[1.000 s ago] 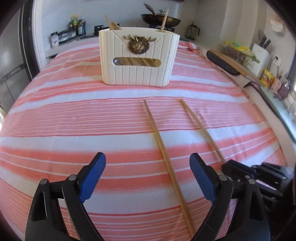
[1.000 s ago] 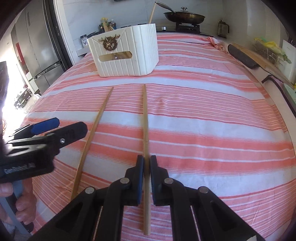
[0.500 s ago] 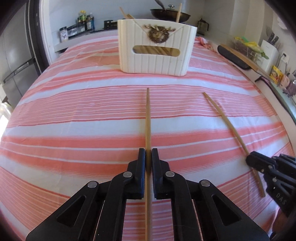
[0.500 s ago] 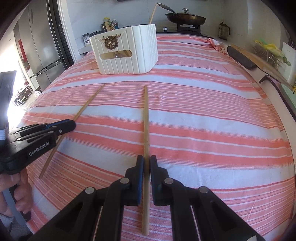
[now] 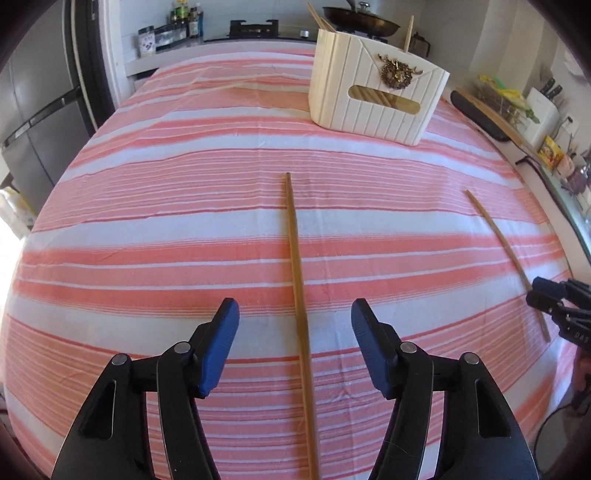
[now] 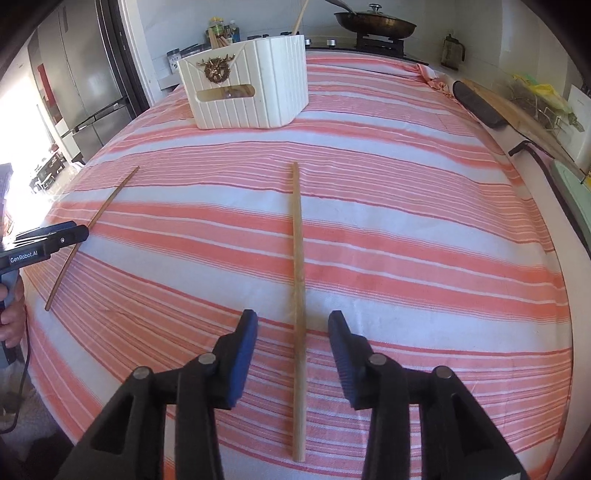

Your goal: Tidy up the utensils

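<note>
Fingers point(image 5: 221, 343) of both grippers are spreading, gripping nothing.
Two wooden chopsticks point(image 5: 297, 280) point(image 6: 298, 258) lie loose on the striped counter point(image 6: 406, 221); the cream ribbed holder point(image 6: 247, 92) awaits them.

Striped tablecloth point(image 5: 184, 229), two chopsticks point(image 5: 297, 280), white holder point(image 5: 376, 99)

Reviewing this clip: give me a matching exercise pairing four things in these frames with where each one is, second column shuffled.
Things:
1. left hand-held gripper
2. right hand-held gripper
3. cream ribbed plastic utensil box
4. dark frying pan

Places or states:
A. on the stove behind the table
B. upright at the far end of the pink striped tablecloth
C. jaws opening around the left wooden chopstick
D. jaws opening around the right wooden chopstick

Pairs: 1-C, 2-D, 3-B, 4-A
</note>
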Action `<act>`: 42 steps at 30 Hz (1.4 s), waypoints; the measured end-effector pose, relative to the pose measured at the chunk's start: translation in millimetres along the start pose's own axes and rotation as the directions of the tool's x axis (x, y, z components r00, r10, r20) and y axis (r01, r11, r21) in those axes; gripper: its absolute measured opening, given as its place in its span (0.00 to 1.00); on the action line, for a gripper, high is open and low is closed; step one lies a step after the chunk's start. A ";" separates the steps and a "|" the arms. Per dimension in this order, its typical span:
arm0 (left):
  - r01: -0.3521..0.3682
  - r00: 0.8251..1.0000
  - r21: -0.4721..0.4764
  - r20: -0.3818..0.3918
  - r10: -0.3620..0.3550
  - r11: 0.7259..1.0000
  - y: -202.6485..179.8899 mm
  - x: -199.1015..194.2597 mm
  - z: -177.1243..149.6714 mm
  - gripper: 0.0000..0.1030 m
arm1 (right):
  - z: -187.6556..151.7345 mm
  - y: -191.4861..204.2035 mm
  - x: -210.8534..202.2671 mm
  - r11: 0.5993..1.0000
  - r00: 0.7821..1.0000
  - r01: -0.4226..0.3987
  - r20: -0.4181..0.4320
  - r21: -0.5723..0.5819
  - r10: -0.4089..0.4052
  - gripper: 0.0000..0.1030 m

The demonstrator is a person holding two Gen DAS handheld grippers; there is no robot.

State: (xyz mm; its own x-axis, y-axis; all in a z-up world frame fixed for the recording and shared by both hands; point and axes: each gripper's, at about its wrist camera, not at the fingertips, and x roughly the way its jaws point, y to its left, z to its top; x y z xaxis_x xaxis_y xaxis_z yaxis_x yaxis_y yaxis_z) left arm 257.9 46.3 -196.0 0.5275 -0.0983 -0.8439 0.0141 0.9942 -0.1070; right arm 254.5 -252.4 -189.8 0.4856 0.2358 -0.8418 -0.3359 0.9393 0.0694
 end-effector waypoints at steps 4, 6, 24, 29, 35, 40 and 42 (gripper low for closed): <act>0.000 0.997 0.064 -0.071 0.004 0.998 0.2 13.1 12.1 0.63 | 7.1 4.2 6.4 0.997 0.997 -0.018 -0.076 -0.072 0.013 0.40; -0.009 0.996 0.106 -0.092 0.019 0.994 -3.3 19.3 20.4 0.63 | 14.5 6.0 11.4 0.994 0.993 -0.028 -0.118 -0.108 0.015 0.41; 0.007 0.991 0.111 -0.136 0.008 0.994 -5.2 42.2 84.8 0.04 | 132.7 12.1 66.8 0.997 0.993 0.029 -0.113 -0.074 -0.037 0.06; 0.067 0.995 0.106 0.064 -0.074 0.992 -2.0 -27.3 86.6 0.04 | 134.0 13.2 -7.4 0.997 0.992 -0.066 0.107 -0.044 0.070 0.06; 0.130 0.955 0.127 0.251 -0.159 0.983 2.4 -109.0 79.5 0.04 | 119.4 18.1 -92.8 0.991 0.941 -0.109 0.312 -0.079 0.129 0.06; 0.163 0.925 0.108 0.329 -0.190 0.981 6.8 -136.1 77.3 0.04 | 108.8 21.2 -128.2 0.989 0.889 -0.102 0.437 -0.106 0.138 0.06; 0.172 0.916 0.097 0.351 -0.195 0.980 8.0 -141.7 77.1 0.04 | 107.0 24.1 -136.2 0.990 0.871 -0.090 0.474 -0.109 0.132 0.06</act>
State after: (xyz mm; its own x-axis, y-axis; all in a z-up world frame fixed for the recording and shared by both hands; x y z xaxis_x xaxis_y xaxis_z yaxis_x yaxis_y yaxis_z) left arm 248.7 71.6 -36.7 0.7787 -0.2683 -0.5671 0.1866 0.9621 -0.1989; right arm 266.6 -235.3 -16.2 0.7610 0.4471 -0.4701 -0.4645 0.8814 0.0864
